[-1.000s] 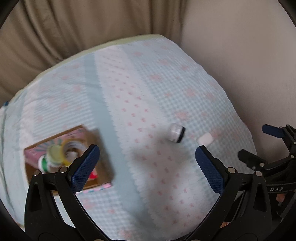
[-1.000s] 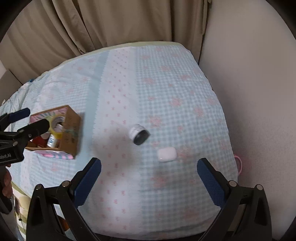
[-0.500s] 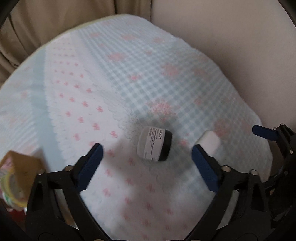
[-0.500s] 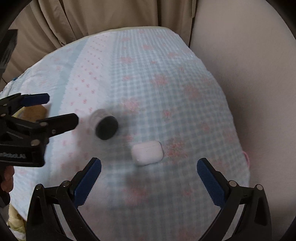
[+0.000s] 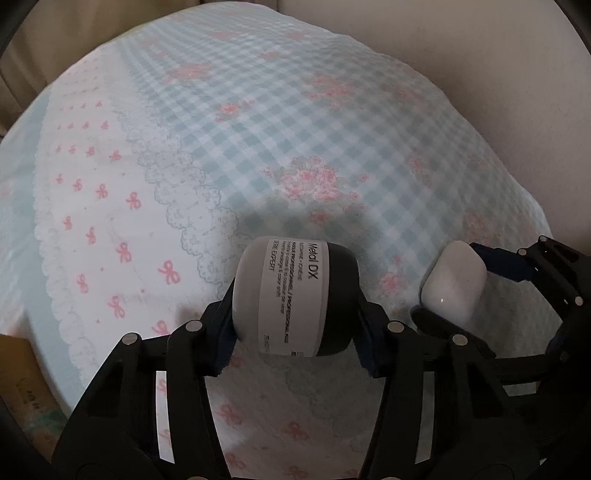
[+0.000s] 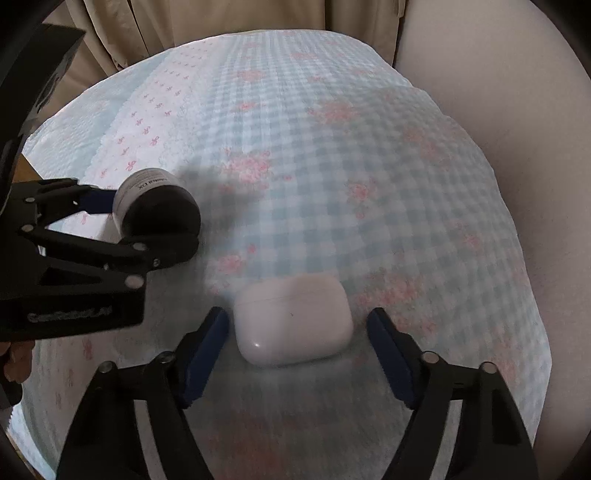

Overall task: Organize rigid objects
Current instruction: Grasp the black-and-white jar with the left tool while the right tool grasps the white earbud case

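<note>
A small jar (image 5: 295, 299) with a white body, a black lid and a "Metal DX" label lies on its side on the bedspread. My left gripper (image 5: 295, 328) is shut on it, one pad on each end; it also shows in the right wrist view (image 6: 155, 206). A white earbud case (image 6: 291, 325) lies on the bedspread between the fingers of my right gripper (image 6: 299, 354). The right gripper is open, with a small gap on each side of the case. The case also shows in the left wrist view (image 5: 452, 282).
The bed has a blue gingham and pink bow bedspread (image 5: 258, 129). A corner of a cardboard box (image 5: 18, 373) shows at the lower left. Beige curtains (image 6: 221, 18) hang behind the bed and a plain wall (image 6: 517, 92) stands on the right.
Both grippers have moved down and forward to the bed. The left one has closed on the jar. The right one has narrowed around the earbud case.
</note>
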A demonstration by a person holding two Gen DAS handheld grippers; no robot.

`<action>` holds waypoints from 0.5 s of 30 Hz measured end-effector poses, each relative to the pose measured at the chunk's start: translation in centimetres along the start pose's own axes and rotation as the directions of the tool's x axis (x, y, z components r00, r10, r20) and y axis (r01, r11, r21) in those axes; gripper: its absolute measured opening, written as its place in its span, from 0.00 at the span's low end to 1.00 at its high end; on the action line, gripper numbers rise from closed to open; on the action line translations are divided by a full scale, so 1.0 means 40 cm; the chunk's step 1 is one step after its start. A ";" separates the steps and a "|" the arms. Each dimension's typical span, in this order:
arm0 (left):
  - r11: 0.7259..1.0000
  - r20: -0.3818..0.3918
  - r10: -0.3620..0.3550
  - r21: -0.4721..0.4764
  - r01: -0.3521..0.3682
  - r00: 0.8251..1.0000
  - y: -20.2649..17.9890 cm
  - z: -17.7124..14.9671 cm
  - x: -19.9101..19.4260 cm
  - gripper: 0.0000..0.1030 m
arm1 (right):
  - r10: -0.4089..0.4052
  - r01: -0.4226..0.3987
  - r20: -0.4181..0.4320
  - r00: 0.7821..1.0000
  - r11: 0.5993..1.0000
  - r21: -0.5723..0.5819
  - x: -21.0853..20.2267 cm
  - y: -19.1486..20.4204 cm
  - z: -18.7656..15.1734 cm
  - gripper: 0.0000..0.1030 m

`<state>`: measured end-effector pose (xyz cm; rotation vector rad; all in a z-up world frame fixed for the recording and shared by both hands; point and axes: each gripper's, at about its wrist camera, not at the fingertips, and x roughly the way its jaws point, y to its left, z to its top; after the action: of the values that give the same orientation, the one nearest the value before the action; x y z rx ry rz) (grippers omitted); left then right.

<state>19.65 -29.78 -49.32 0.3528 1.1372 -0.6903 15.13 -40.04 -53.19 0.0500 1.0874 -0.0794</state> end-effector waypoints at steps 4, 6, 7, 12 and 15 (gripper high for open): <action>1.000 0.001 0.007 -0.001 -0.007 1.000 -0.003 0.007 0.002 0.47 | -0.013 0.013 -0.001 1.000 1.000 -0.010 0.004 0.008 0.006 0.56; 1.000 0.001 0.004 -0.011 -0.004 1.000 0.000 0.009 0.002 0.47 | -0.010 0.010 -0.001 1.000 1.000 -0.006 0.005 0.009 0.006 0.56; 1.000 0.002 0.003 -0.014 -0.003 1.000 0.000 0.011 0.004 0.47 | -0.010 0.010 -0.001 1.000 1.000 -0.007 0.005 0.010 0.007 0.56; 1.000 0.000 0.009 -0.025 -0.009 1.000 0.000 0.015 -0.006 0.47 | -0.010 0.010 -0.001 1.000 1.000 -0.001 -0.001 0.008 0.006 0.56; 0.999 0.006 0.015 -0.042 -0.014 1.000 0.006 0.016 -0.031 0.46 | -0.010 0.010 0.003 1.000 1.000 0.010 -0.020 0.004 0.008 0.56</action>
<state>19.95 -29.56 -47.94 0.3222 1.1403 -0.6534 15.07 -39.89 -52.33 0.0535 1.0847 -0.0934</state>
